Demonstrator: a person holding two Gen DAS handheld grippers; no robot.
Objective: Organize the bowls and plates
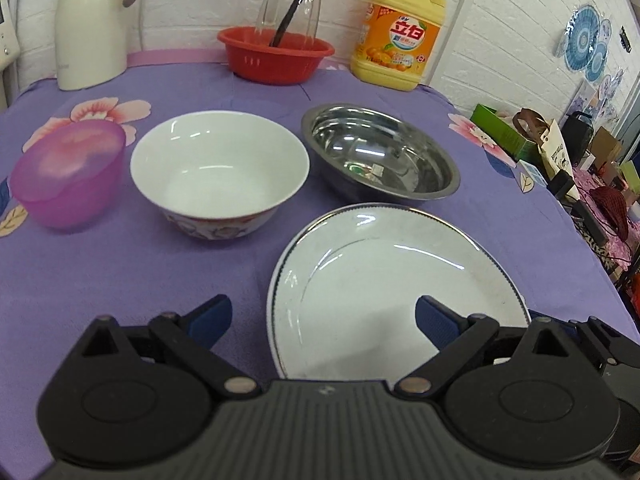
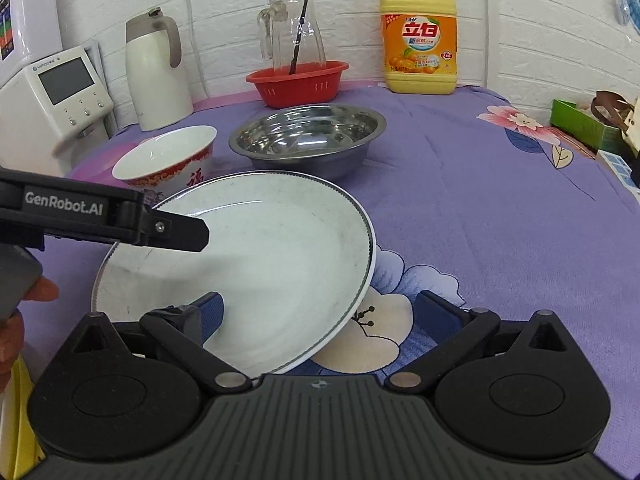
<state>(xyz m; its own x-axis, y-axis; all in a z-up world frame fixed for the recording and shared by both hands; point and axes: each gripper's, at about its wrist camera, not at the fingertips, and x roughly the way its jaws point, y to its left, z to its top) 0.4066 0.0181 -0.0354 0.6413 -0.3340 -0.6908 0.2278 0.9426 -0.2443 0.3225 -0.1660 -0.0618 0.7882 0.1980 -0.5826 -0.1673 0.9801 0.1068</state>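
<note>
Both the left gripper (image 1: 322, 320) and right gripper (image 2: 318, 312) gape apart low in frame, straddling the white plate's (image 1: 384, 280) rim, likely to lift it.

Table cloth (image 1: 160, 264): purple, pink-and-white flower print. Plate (image 1: 380, 280): white, thin dark patterned rim. Ceramic bowl (image 1: 220, 168): white inside, red-and-floral band outside. Metal bowl (image 1: 380, 152): silver, mirror-shiny. Small bowl (image 1: 68, 172), left of frame: translucent pink-purple. Basket (image 1: 276, 56): red. Detergent bottle (image 1: 400, 36), upper right: yellow, orange label. Flask (image 1: 92, 24): cream.
</note>
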